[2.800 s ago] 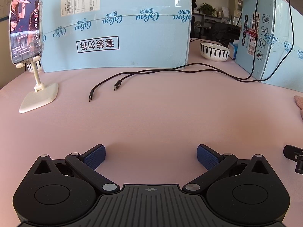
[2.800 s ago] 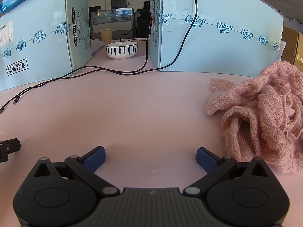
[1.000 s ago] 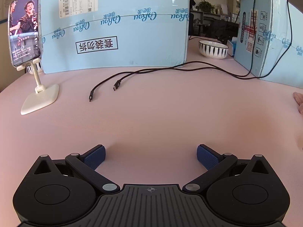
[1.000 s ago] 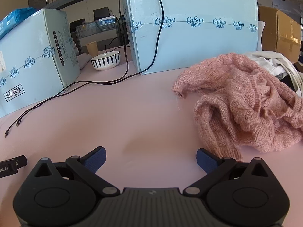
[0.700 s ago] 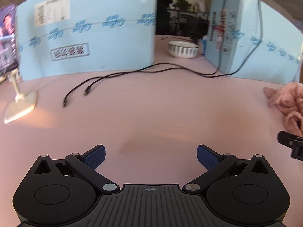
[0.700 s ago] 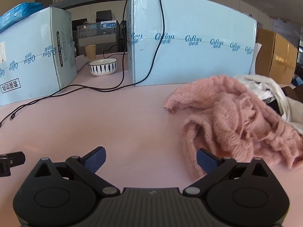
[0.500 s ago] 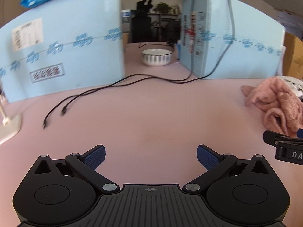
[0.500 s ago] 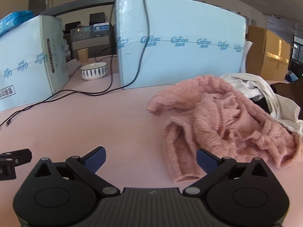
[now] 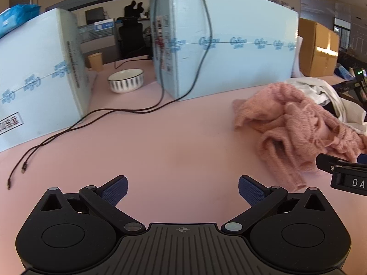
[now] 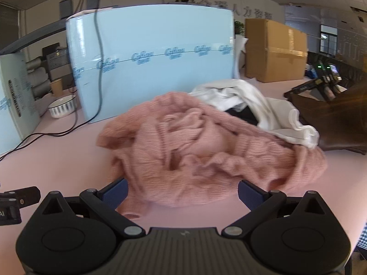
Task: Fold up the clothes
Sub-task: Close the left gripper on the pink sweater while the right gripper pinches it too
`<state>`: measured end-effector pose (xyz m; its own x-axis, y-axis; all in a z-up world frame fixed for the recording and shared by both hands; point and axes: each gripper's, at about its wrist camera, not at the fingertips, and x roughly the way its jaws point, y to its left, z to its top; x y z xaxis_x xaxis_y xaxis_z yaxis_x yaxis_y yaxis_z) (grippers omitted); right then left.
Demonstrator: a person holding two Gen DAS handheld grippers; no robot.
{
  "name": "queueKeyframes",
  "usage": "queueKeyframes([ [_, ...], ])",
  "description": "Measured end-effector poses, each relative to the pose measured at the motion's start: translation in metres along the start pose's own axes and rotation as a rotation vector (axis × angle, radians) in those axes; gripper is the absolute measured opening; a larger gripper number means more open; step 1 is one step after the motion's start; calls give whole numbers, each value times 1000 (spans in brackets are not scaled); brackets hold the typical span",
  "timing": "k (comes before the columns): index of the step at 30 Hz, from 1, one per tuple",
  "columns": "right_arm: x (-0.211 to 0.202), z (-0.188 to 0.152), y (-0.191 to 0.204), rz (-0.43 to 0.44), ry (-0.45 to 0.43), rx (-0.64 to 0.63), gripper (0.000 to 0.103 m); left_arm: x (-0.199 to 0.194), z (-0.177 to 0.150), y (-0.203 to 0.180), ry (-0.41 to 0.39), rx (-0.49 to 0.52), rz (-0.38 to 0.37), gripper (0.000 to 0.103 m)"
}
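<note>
Here the pink knitted sweater (image 10: 197, 151) lies crumpled in a heap on the pink table (image 9: 160, 142), directly in front of the right gripper (image 10: 182, 192). The fingers of this gripper stand wide apart and hold nothing; the near edge of the sweater reaches into the space between the two blue pads (image 10: 114, 191), and one cuff lies just beside the left pad, but I cannot tell if the wool touches it. Behind the sweater, partly over its far side, there is a white garment (image 10: 259, 105), and something dark shows under that one. To the right of the heap rests a dark brown object (image 10: 339, 119), too unclear to name. The left gripper (image 9: 182, 189) is over bare table, its fingers also spread wide with nothing between them. In its view the sweater (image 9: 296, 128) is off to the right, near but apart from the right pad, and a part of the other gripper comes in at the right border. Farther back stand two large light blue cardboard boxes (image 9: 224, 52), and between them a white bowl with dark stripes (image 9: 126, 80) and a paper cup (image 9: 95, 61). Black cables (image 9: 91, 119) come down over the front of one box and run across the table to the left, ending in loose plugs. A brown carton (image 10: 273, 50) stands behind on the right.
</note>
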<state>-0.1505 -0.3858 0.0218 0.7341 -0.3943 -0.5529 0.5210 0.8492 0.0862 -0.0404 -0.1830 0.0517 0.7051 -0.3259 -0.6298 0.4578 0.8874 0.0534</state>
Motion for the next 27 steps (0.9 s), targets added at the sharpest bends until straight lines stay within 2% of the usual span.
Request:
queueKeyframes([
  [5,6,-1,-35,-42,9,47,103,11,5,-19,16,11,-16,103],
  [9,8,0,-65,-90,-18,83,103,21,10,-32,39,3,-43,103],
  [12,15,3,-86,-120,-14,115,103,29,14,-43,70,-11,-101,103],
  [15,30,7,-106,-89,21,163,103,37,19,-58,83,-17,-156,103],
  [19,53,5,-109,-65,55,183,102,57,26,-79,85,-7,-165,103],
  [25,70,2,-101,-54,24,181,102,99,31,-106,123,-20,-173,103],
  [27,73,3,-98,-61,24,179,102,105,29,-112,108,0,-153,103],
])
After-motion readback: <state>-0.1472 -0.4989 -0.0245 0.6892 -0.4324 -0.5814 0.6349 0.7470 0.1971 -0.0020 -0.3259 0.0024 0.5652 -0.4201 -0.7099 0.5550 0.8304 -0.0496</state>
